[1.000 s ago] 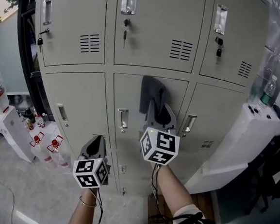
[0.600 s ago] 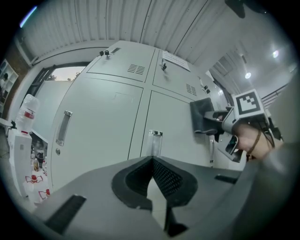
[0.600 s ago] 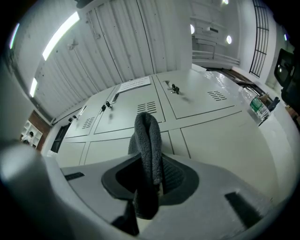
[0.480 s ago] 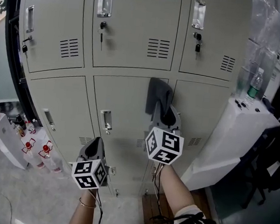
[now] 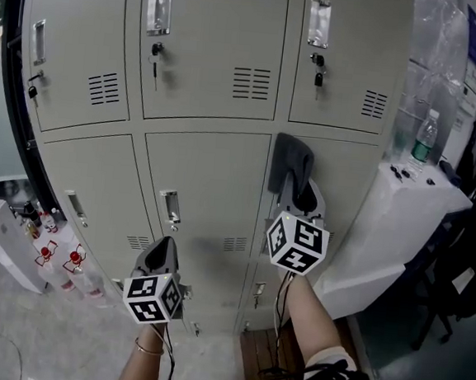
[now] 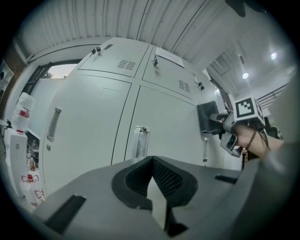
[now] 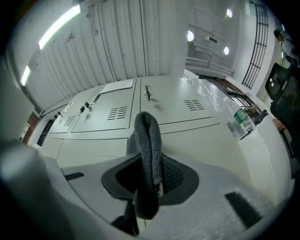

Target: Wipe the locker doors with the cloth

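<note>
The right gripper (image 7: pixel 149 174) had its jaws clamped on the grey cloth (image 7: pixel 147 140), which was folded over so that a thick doubled edge stood up past the jaw tips; this fold presented a padded face to the metal and kept the jaws themselves off the paint. In the head view the cloth lay against the lower right locker door (image 5: pixel 342 186), at that door's upper left corner, just below the horizontal seam and just beside the vertical seam shared with the centre door (image 5: pixel 210 183). Contact with the panel looked likely but could not be confirmed. The gripper was held roughly square to the door, which suited flat pressure for a stroke across or down the panel. The left gripper (image 6: pixel 153 180) hung lower, near the bottom edge of the centre door and clear of its recessed handle (image 5: pixel 170 210); its jaws were closed tip to tip with nothing between them, so it served no function in the wipe and was kept out of the cloth's path. A water bottle (image 5: pixel 424 135) stood on the white unit (image 5: pixel 399 240) beside the right edge of the lockers, a possible obstruction for strokes toward that side.
</note>
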`<act>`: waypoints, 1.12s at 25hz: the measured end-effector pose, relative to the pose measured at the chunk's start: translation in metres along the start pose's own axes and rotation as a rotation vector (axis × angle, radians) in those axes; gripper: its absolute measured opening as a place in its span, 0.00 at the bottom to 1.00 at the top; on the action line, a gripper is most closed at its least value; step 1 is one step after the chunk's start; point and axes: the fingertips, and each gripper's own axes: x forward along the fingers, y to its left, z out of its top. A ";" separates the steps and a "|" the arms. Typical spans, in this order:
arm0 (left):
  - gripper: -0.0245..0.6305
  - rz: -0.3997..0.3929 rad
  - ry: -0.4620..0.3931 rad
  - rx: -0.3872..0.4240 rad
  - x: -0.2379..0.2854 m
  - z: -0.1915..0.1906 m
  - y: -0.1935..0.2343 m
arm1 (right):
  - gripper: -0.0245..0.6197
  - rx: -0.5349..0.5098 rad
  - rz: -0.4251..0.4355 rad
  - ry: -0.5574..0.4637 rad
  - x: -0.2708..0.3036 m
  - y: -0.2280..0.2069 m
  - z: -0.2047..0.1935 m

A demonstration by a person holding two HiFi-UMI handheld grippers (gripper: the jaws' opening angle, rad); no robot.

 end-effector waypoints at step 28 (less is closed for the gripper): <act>0.04 -0.006 0.015 0.009 0.002 -0.007 -0.008 | 0.15 -0.069 -0.387 -0.025 -0.007 -0.181 0.015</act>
